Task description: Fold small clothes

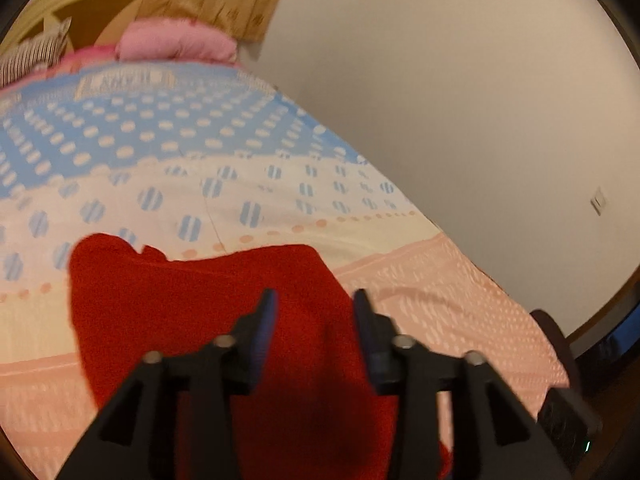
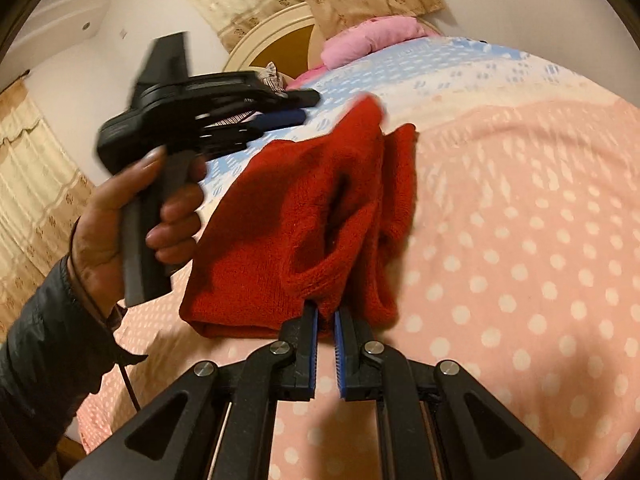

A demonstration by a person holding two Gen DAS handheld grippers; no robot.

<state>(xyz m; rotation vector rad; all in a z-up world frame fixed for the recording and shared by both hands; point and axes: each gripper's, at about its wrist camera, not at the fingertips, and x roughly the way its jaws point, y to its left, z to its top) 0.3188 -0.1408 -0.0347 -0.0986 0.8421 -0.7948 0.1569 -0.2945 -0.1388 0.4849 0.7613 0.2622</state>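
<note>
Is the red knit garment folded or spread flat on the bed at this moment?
Partly folded. The red knit garment lies bunched in doubled layers with a deep crease, and the right hand-held gripper pinches its near edge above the bedspread.

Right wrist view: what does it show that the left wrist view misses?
Only the right wrist view shows the person's hand holding the left tool, and the right tool shut on the red knit garment. Only the left wrist view shows the wall switch and the left tool's spread fingers. Both show the garment, the dotted bedspread and the pink pillow.
</note>
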